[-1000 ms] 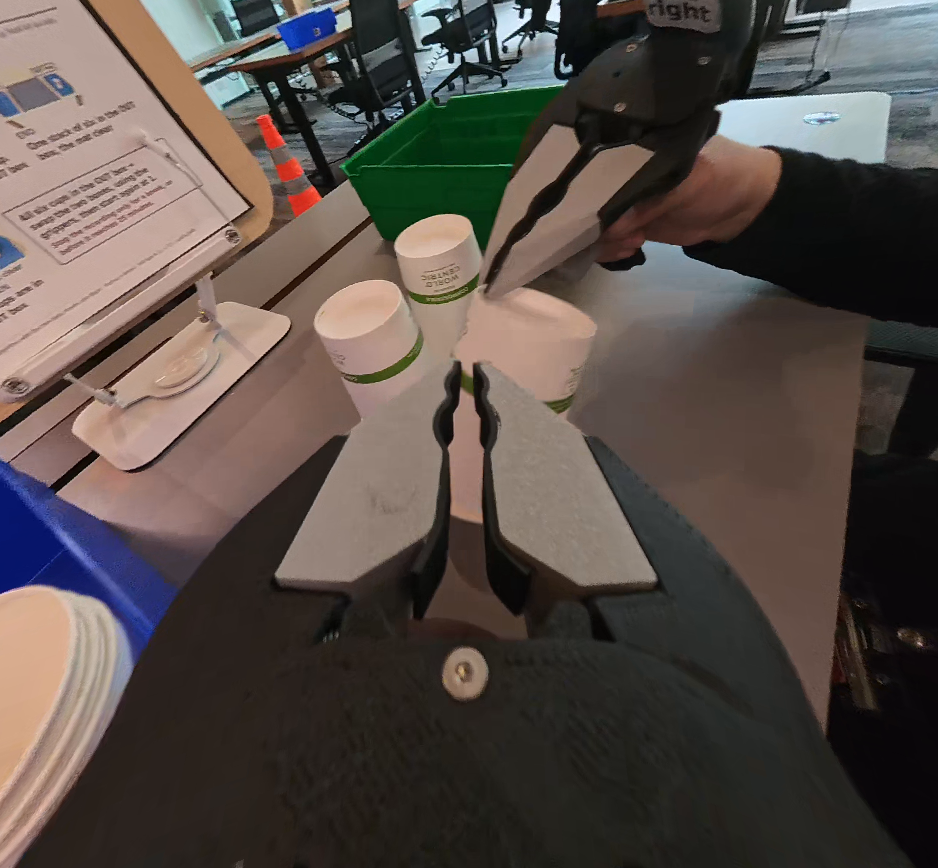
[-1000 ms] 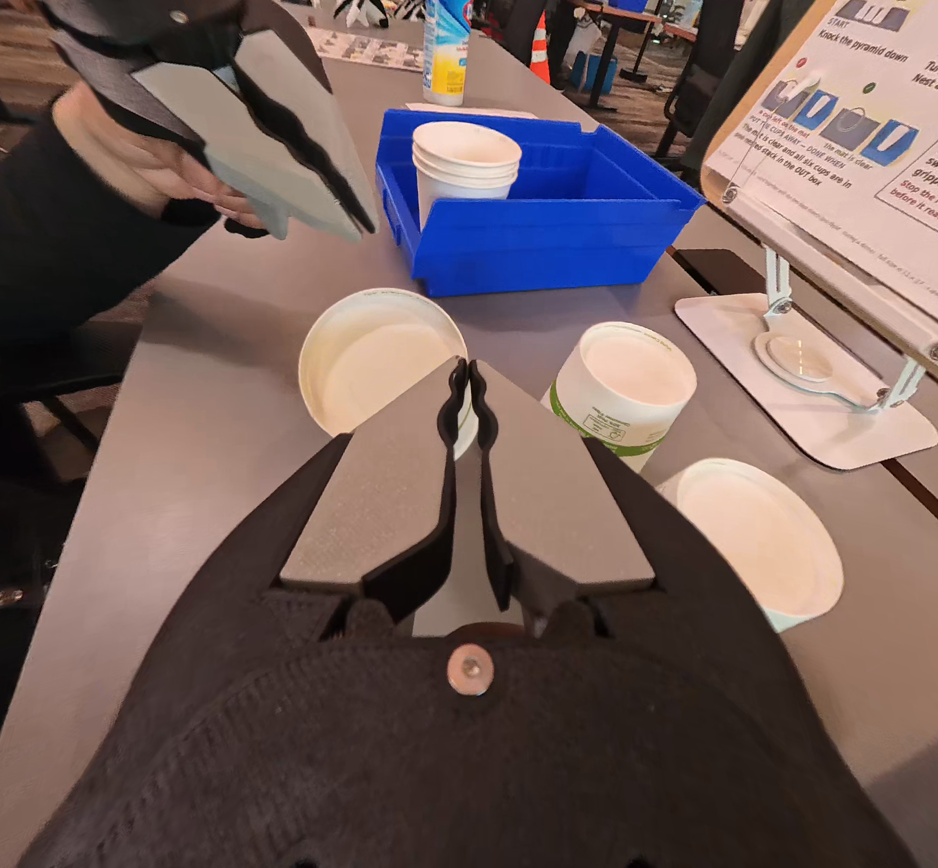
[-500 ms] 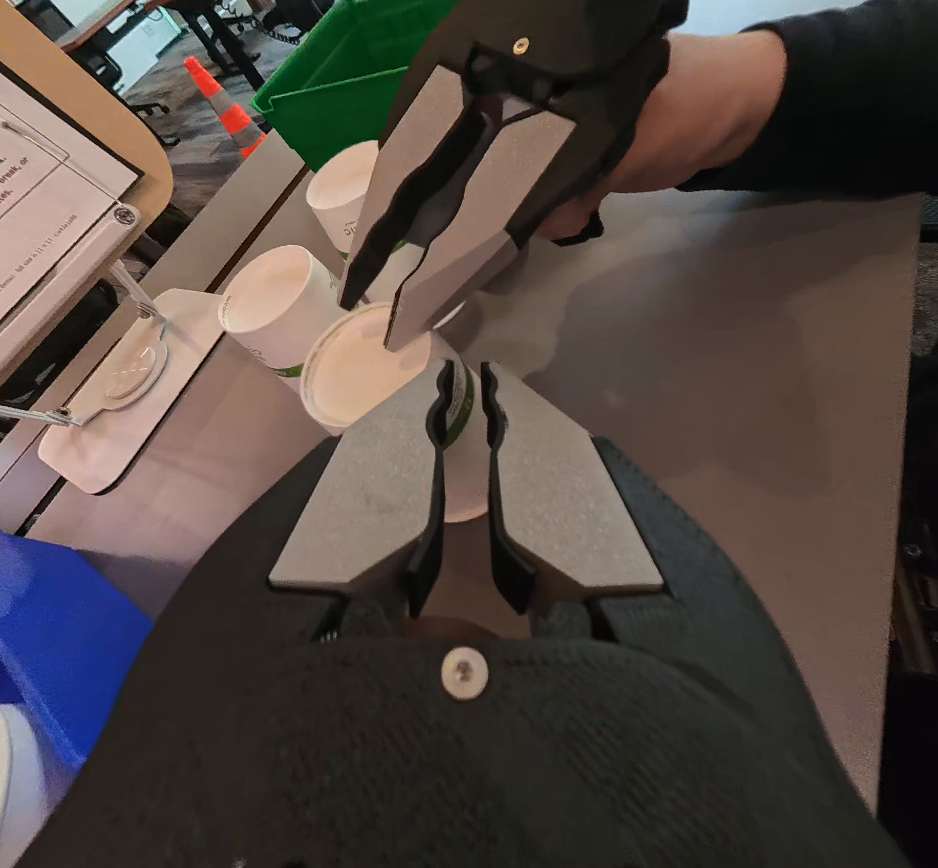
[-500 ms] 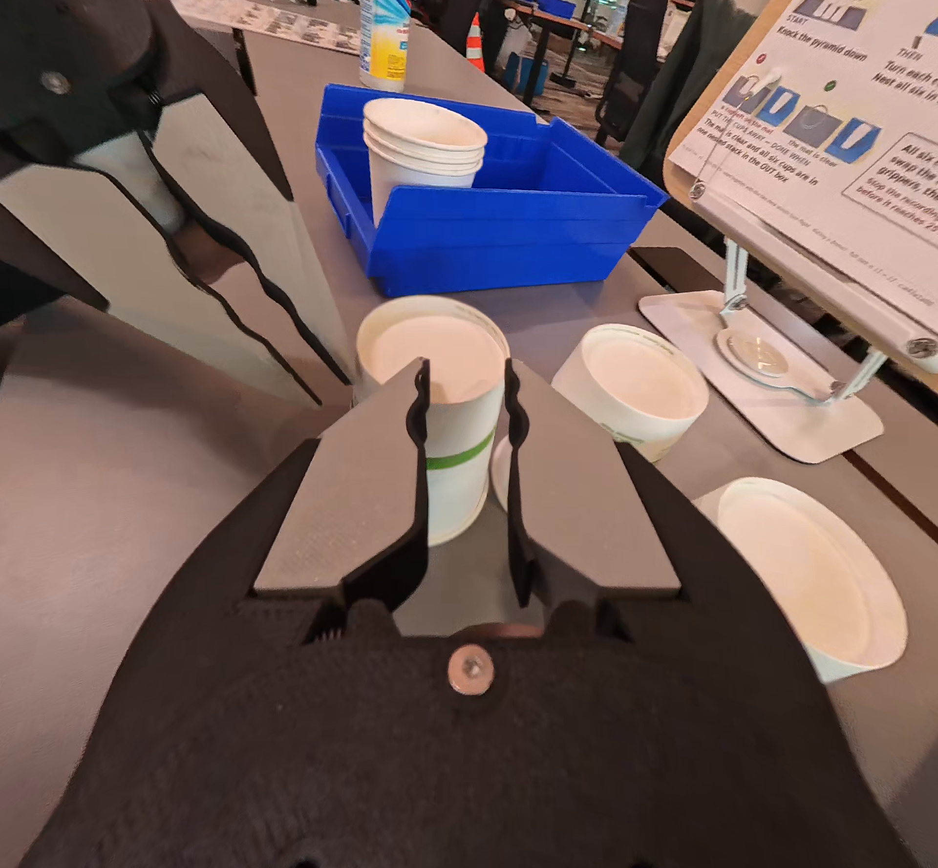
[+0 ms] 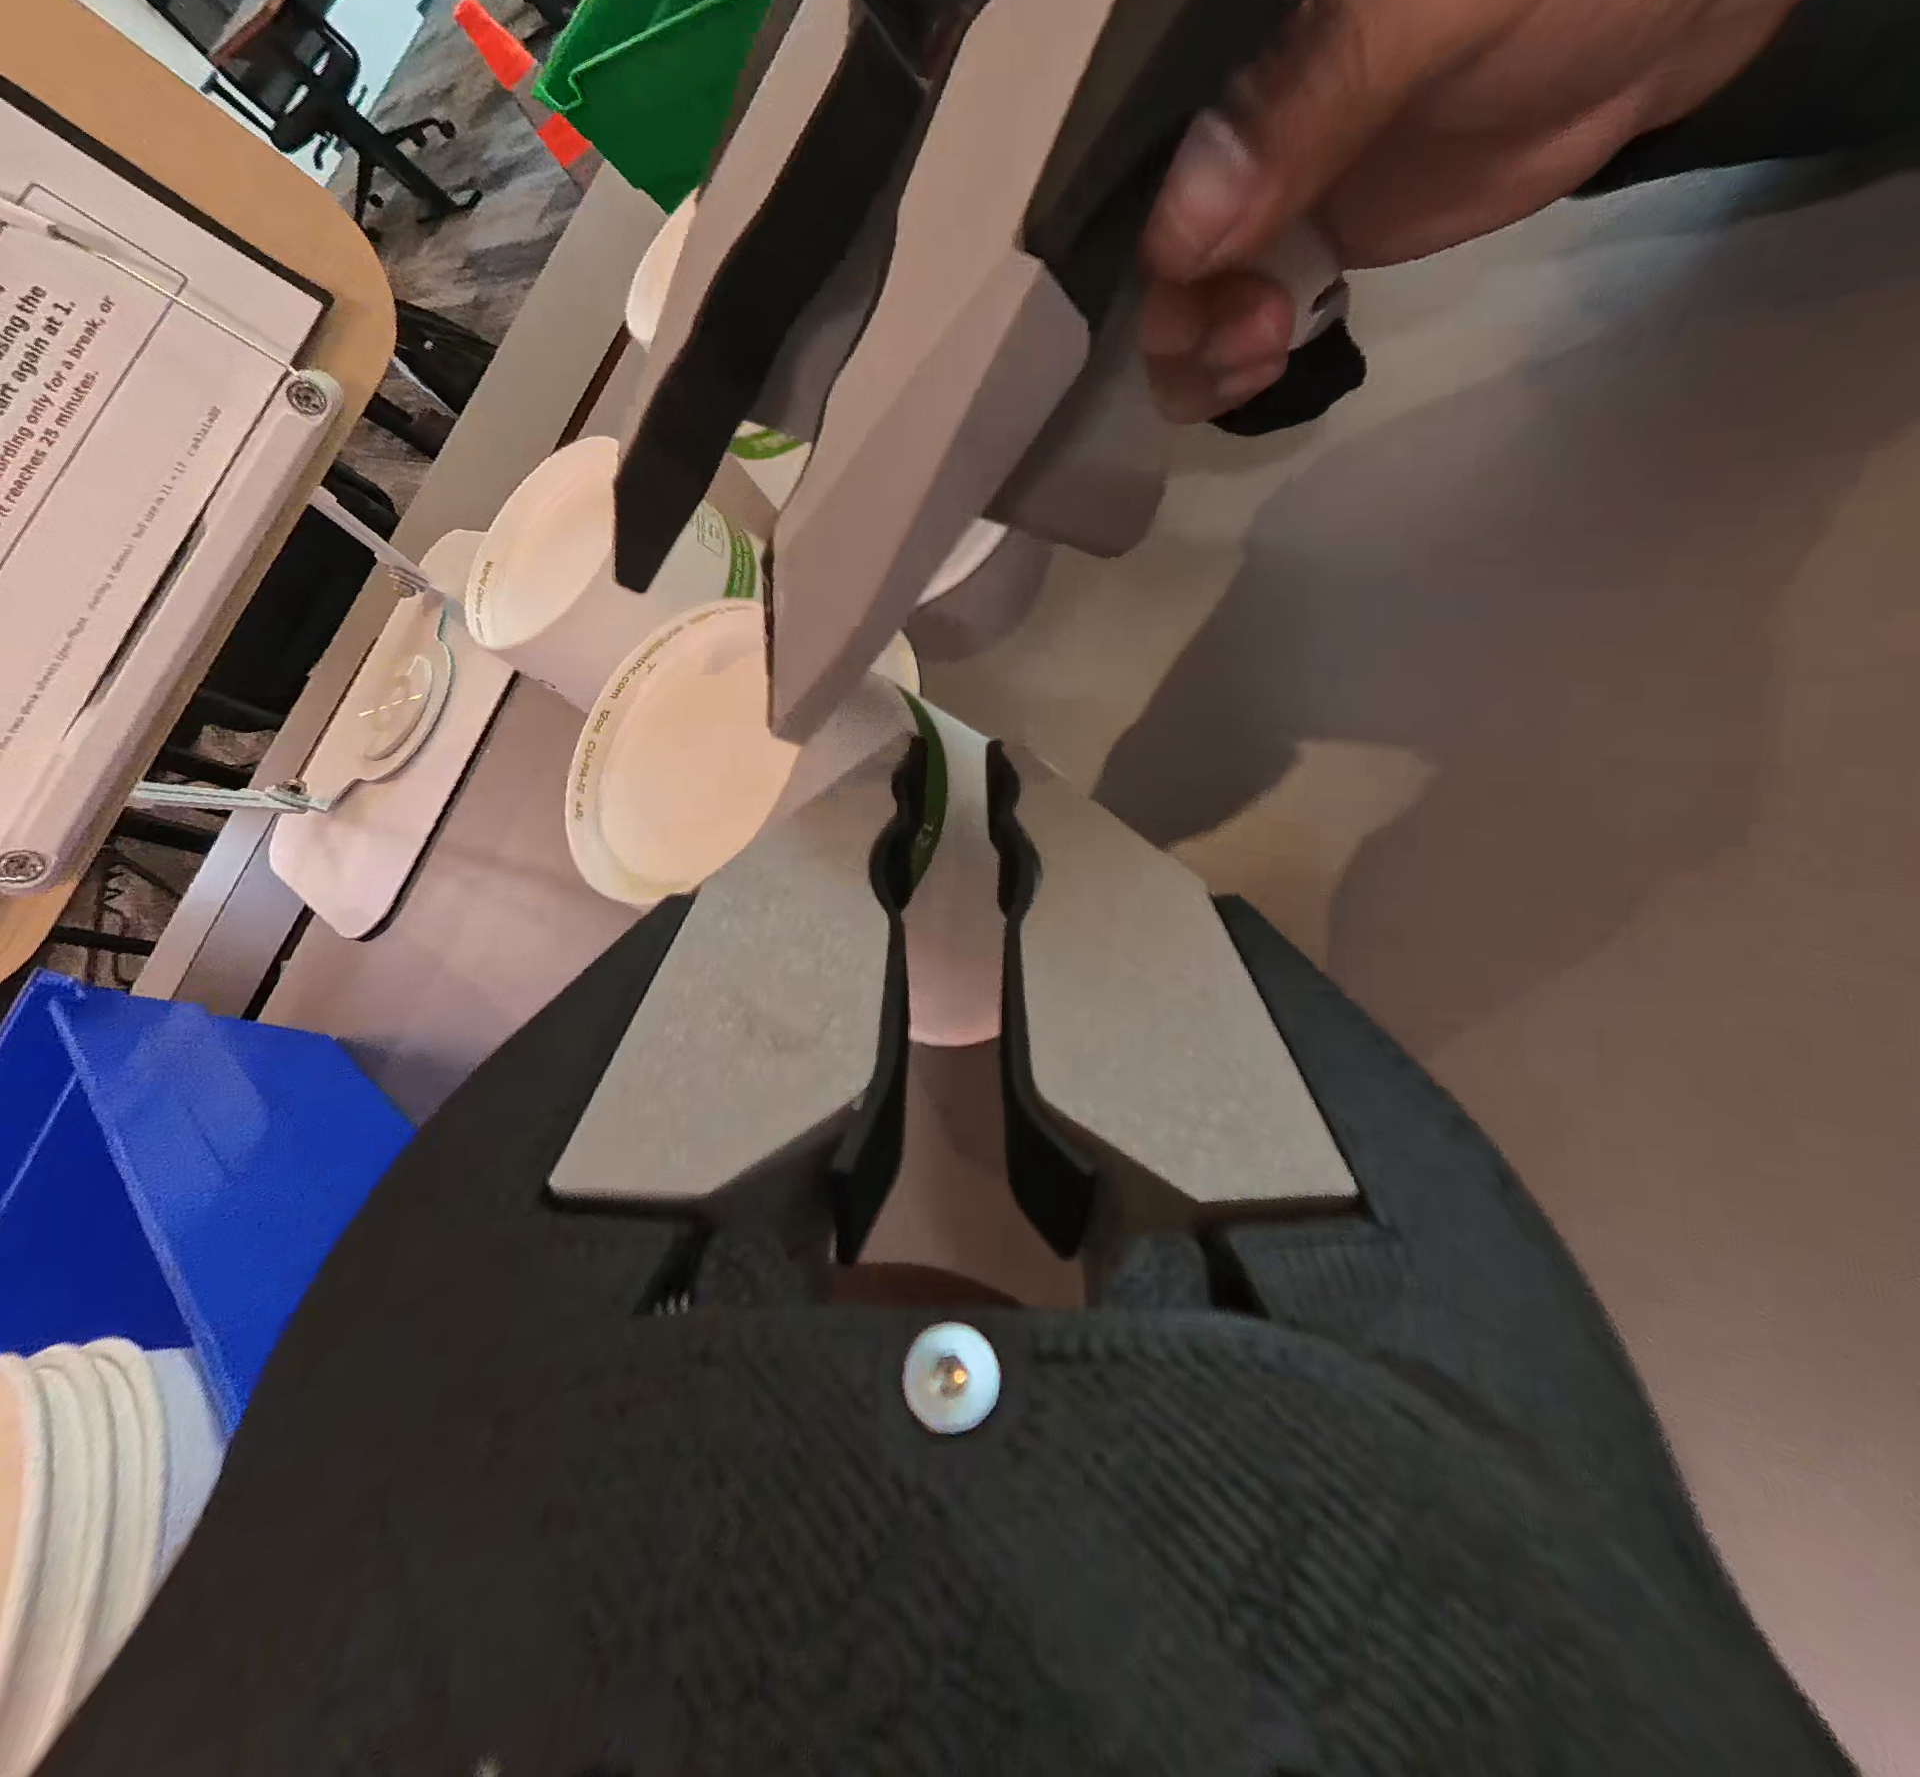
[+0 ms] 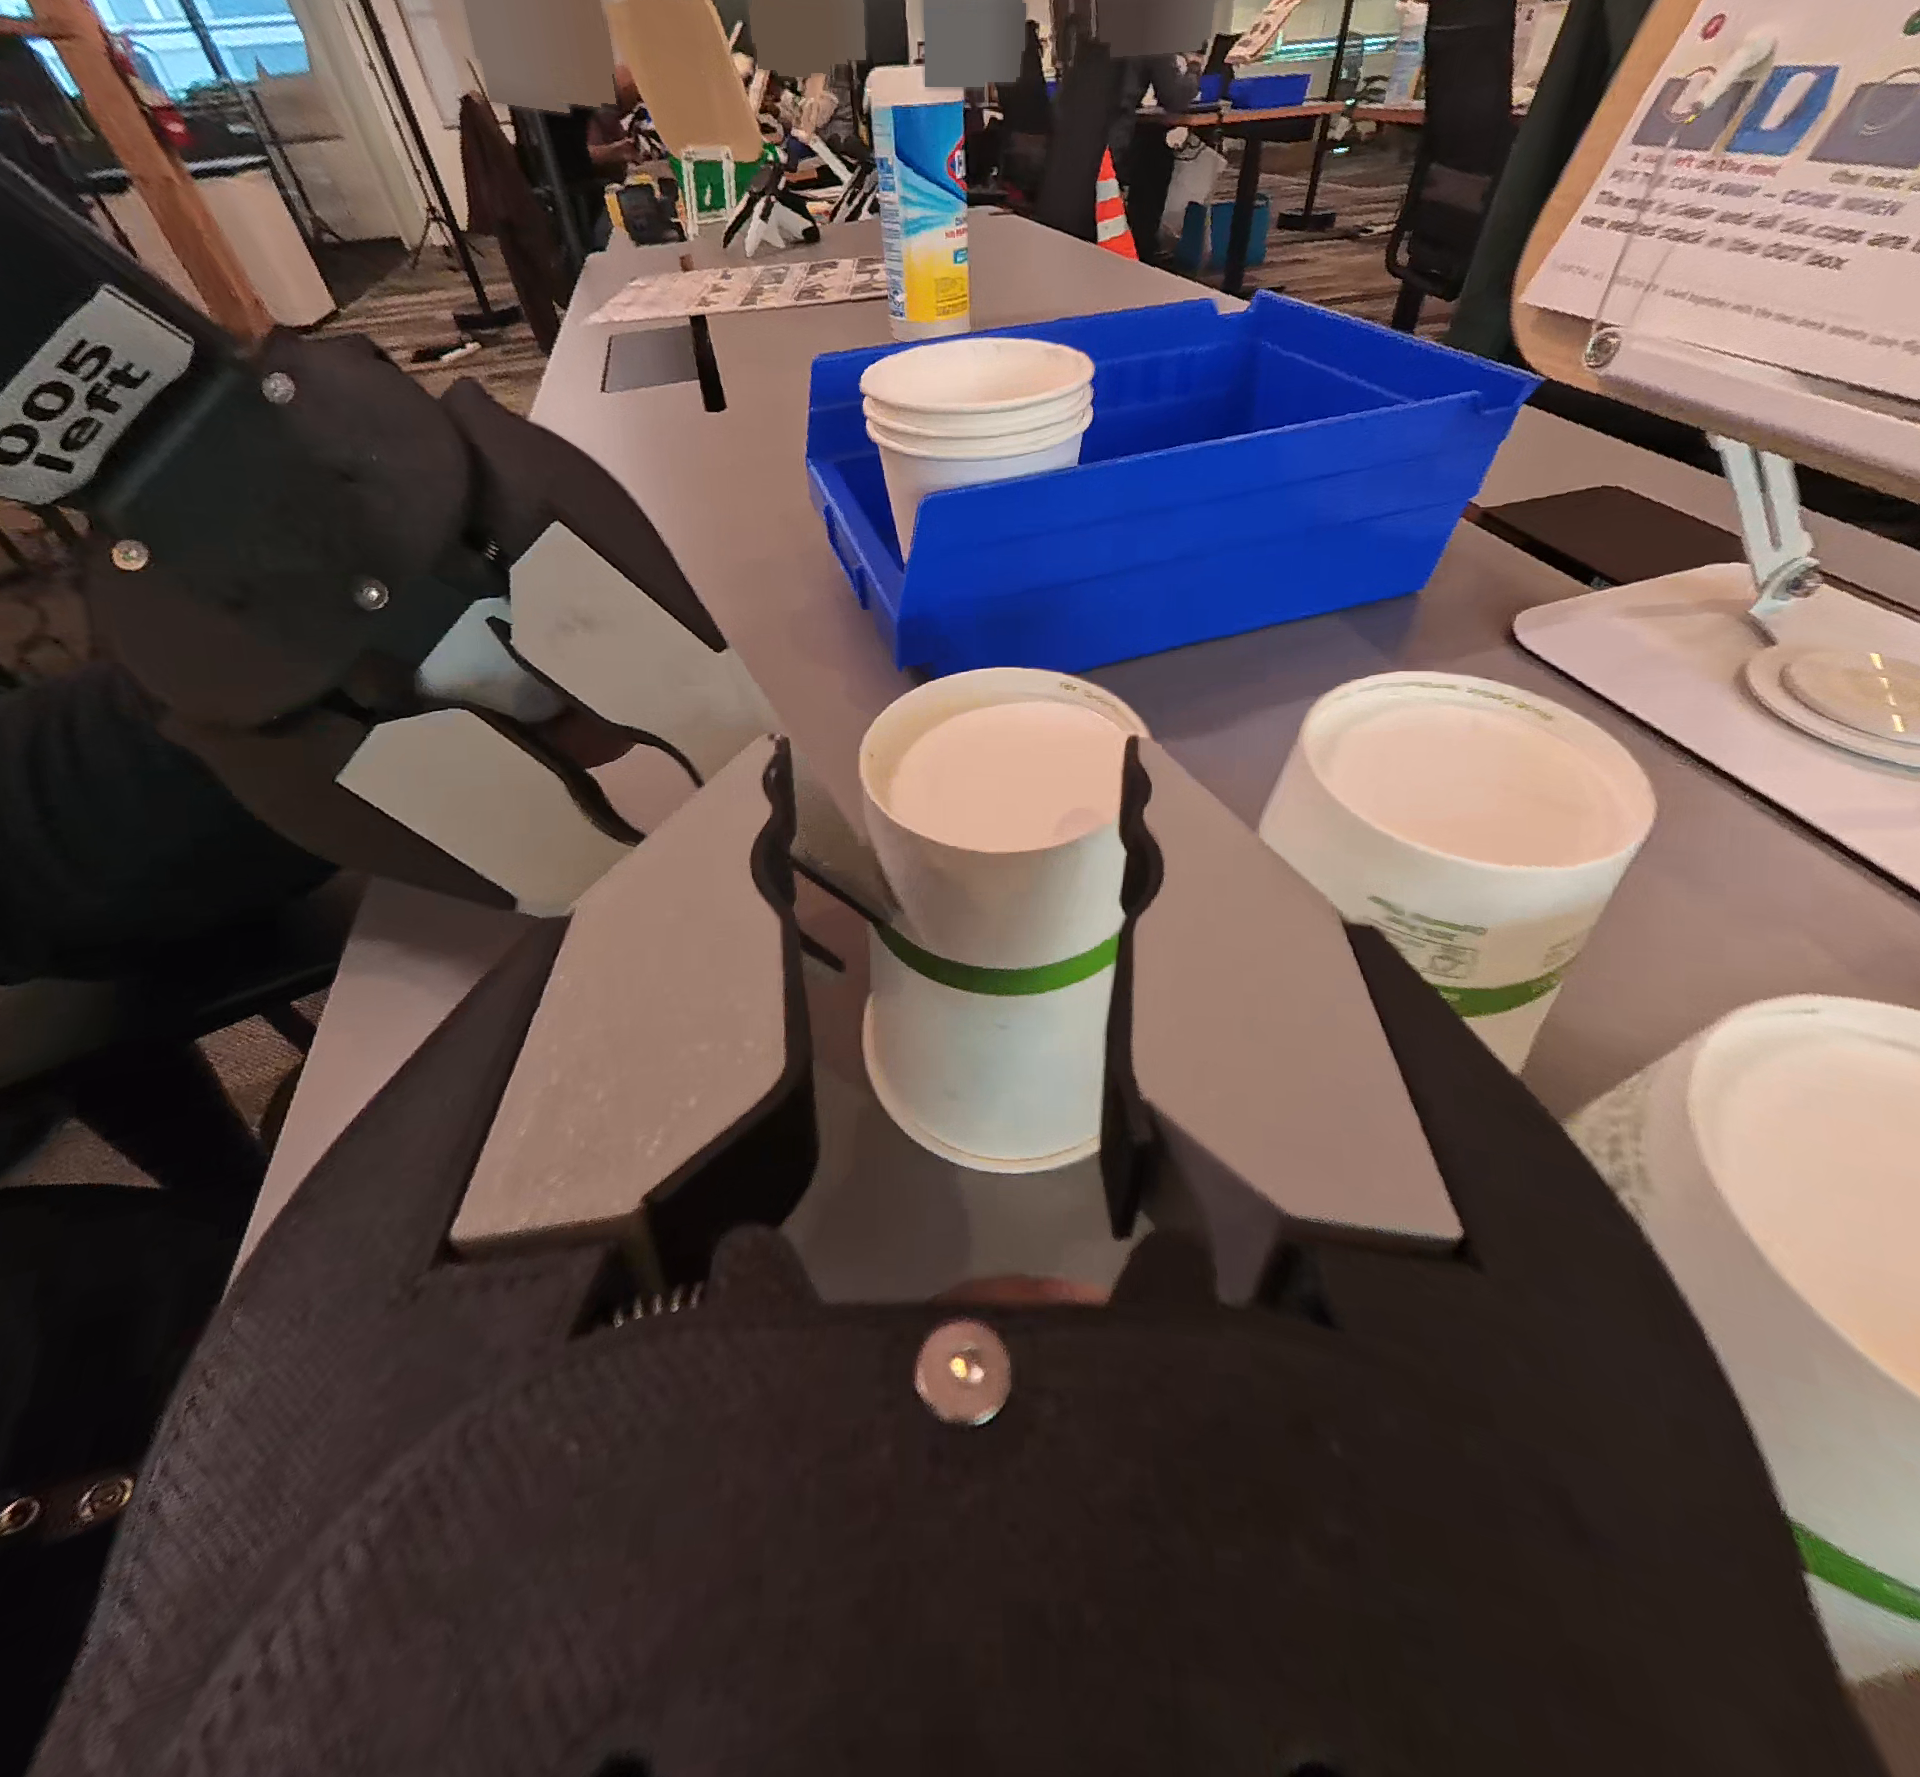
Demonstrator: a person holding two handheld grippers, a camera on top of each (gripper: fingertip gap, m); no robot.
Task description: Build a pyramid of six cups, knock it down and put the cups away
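Observation:
A white paper cup with a green band (image 5: 675, 761) is upside down and tilted, pinched by its wall near the rim in my left gripper (image 5: 956, 756). My right gripper (image 6: 954, 761) is open and straddles the same cup (image 6: 987, 1031) near its base; its right finger looks to touch the cup. The right gripper also shows from above in the left wrist view (image 5: 732, 641). The left gripper's fingers (image 6: 468, 802) reach in from the left. Two more upside-down cups (image 6: 1455, 854) (image 6: 1849, 1208) stand on the grey table to the right.
A blue bin (image 6: 1195, 543) behind the cups holds a nested stack of cups (image 6: 977, 439). A green bin (image 5: 707, 34) stands at the table's far end. An instruction board on a white stand (image 6: 1714, 667) is at the right. A wipes canister (image 6: 925, 210) stands beyond the blue bin. Across from one pair of fingers to the other is roughly 5 centimetres.
My right gripper has opened and come down around the cup. My left gripper has kept the cup and swung it toward the right gripper, tilting as it went.

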